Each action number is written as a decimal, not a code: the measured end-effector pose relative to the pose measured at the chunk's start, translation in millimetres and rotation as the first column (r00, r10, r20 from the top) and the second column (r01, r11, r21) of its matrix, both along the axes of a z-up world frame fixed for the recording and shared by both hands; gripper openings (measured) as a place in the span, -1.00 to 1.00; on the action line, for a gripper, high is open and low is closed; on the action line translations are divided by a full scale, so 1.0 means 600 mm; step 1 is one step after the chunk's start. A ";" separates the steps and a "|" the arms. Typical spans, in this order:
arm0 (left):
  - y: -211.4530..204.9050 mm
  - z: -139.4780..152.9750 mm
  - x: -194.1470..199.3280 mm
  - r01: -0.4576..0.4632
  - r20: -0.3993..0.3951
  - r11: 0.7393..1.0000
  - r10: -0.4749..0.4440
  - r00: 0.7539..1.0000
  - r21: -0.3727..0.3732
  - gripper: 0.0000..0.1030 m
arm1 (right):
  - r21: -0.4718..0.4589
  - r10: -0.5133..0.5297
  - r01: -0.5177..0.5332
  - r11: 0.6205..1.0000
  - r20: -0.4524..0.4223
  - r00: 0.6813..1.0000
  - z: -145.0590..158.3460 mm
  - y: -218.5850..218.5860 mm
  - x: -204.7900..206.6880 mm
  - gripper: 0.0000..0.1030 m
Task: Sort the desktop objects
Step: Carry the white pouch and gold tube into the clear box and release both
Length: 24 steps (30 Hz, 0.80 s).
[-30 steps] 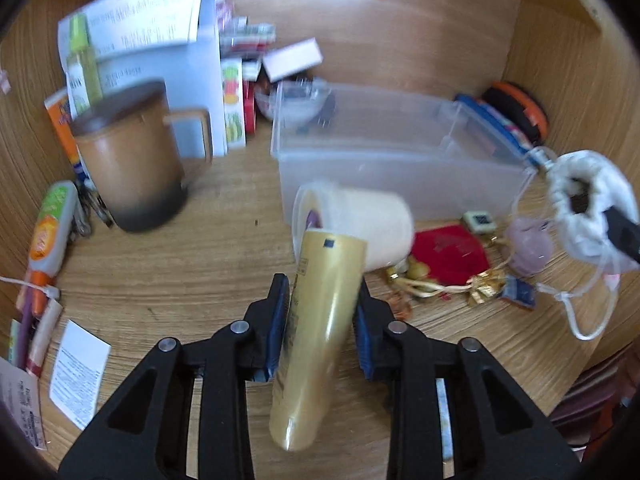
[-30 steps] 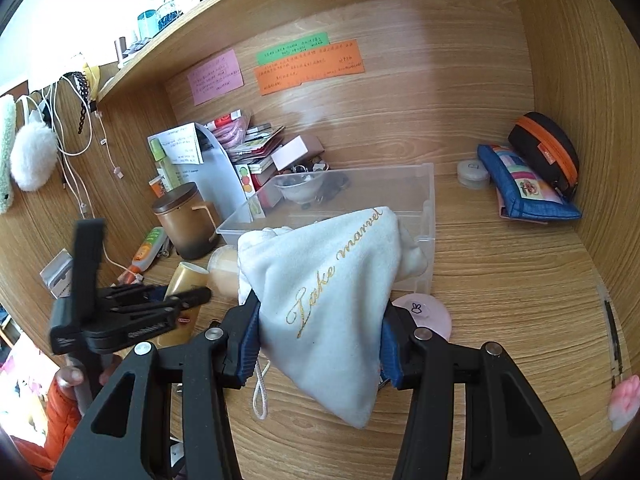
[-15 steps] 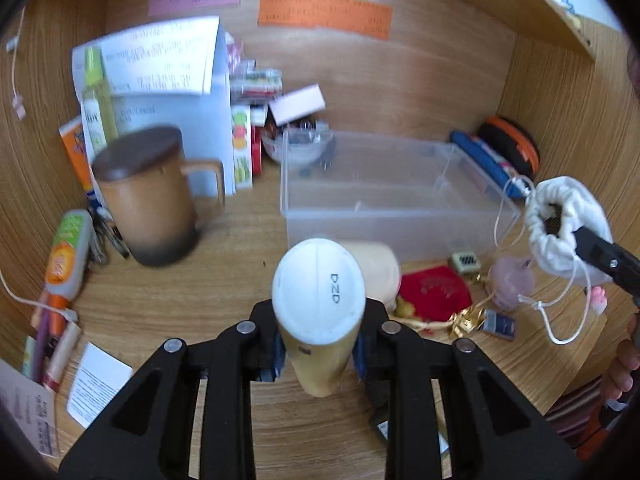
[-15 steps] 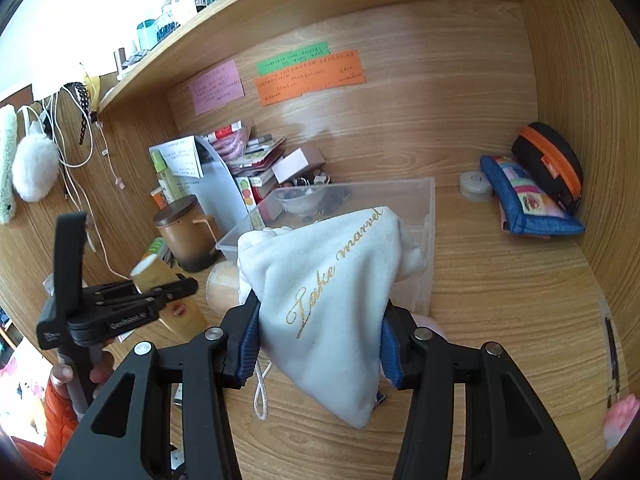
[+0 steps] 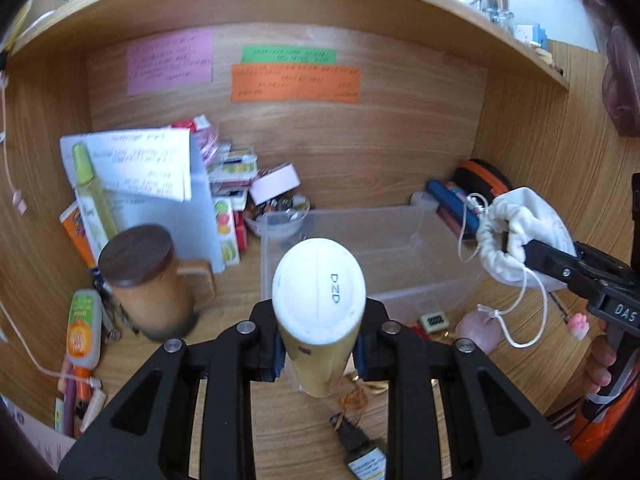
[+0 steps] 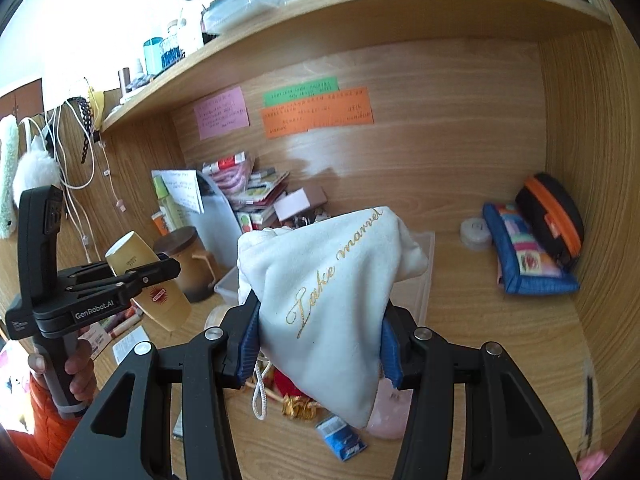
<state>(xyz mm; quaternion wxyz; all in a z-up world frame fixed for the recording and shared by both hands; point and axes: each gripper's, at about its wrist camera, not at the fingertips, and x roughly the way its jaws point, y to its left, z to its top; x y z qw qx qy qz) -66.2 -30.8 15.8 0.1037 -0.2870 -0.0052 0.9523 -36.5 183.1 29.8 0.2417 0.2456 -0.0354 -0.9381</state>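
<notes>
- The clear plastic bin [image 5: 372, 252] sits on the desk [image 5: 240, 344] near the back wall; what shows of its inside is bare, though in the right wrist view the pouch covers most of it.
- Just behind the bin's left corner, a small clear bowl [image 5: 280, 220] holds a heap of little mixed items, too small to name.
- The left gripper [image 5: 319, 354] is clamped on a gold tube [image 5: 319, 320] with a white cap, held in the air in front of the bin, cap toward the camera.
- The right gripper [image 6: 318, 350] is closed on a white drawstring pouch [image 6: 332, 288] with gold script, held up above the desk clutter, to the right of the bin.
- A brown lidded mug [image 5: 148, 280] stands left of the bin, with a white file holder [image 5: 200, 220] and papers behind it.
- On the desk below the pouch lie a pink round case [image 6: 390, 412], a red pouch [image 6: 286, 384], a gold ribbon [image 6: 298, 408] and a blue packet [image 6: 340, 436].
- A blue patterned pouch [image 6: 524, 252] and a black-and-orange case [image 6: 554, 216] rest in the right corner.
</notes>
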 end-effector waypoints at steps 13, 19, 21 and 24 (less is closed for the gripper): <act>0.022 0.058 -0.069 0.079 -0.021 0.997 -0.079 0.997 0.017 -0.51 | 0.040 0.011 -0.011 0.999 -0.021 1.000 0.034 -0.006 -0.080 -0.12; 0.026 0.058 -0.122 0.096 0.002 0.995 -0.096 0.995 0.018 -0.51 | 0.087 0.015 -0.013 0.996 -0.022 1.000 0.039 -0.028 -0.125 -0.11; 0.029 0.049 -0.143 0.091 0.019 0.996 -0.091 0.996 0.018 -0.51 | 0.102 0.018 -0.017 0.995 -0.005 1.000 0.033 -0.038 -0.143 -0.11; 0.033 0.032 -0.168 0.094 0.045 0.995 -0.094 0.995 0.022 -0.51 | 0.126 0.023 -0.026 0.992 0.026 0.999 0.017 -0.054 -0.169 -0.11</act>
